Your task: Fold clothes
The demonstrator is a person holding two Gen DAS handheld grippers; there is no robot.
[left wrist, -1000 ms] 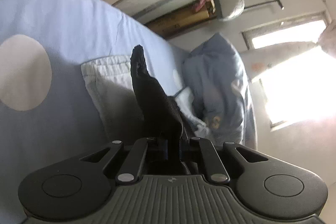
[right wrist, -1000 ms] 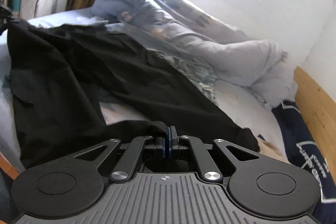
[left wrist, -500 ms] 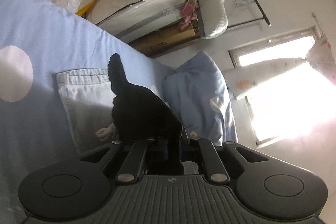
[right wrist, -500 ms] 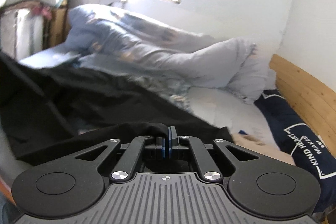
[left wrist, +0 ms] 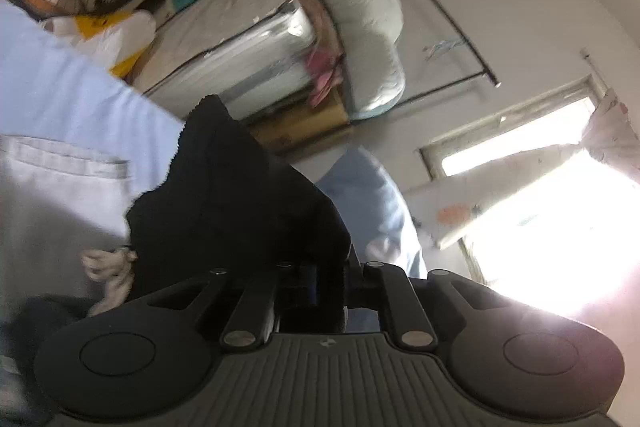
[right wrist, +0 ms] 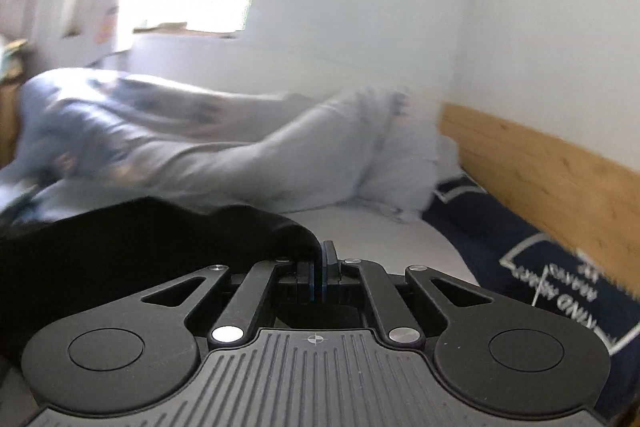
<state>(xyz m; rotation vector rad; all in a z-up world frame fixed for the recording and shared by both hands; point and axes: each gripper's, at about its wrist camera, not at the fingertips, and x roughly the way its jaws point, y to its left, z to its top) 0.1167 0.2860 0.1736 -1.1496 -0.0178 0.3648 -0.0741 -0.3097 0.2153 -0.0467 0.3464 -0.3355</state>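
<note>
A black garment (left wrist: 236, 199) is pinched in both grippers. In the left wrist view it bunches up over my left gripper (left wrist: 326, 273), which is shut on it, and hides the fingertips. In the right wrist view the same black garment (right wrist: 132, 247) hangs to the left of my right gripper (right wrist: 320, 259), which is shut on its edge. Both grippers hold it above the bed.
A folded pale grey garment (left wrist: 52, 195) lies on the light blue sheet (left wrist: 60, 87). A crumpled blue-grey duvet (right wrist: 224, 155), a navy pillow (right wrist: 532, 263) and a wooden headboard (right wrist: 540, 163) line the wall. Stacked bags and boxes (left wrist: 240, 27) stand beyond the bed.
Both grippers have risen and tilted up with the black garment. It has lifted off the bed and now bunches closer to the left gripper.
</note>
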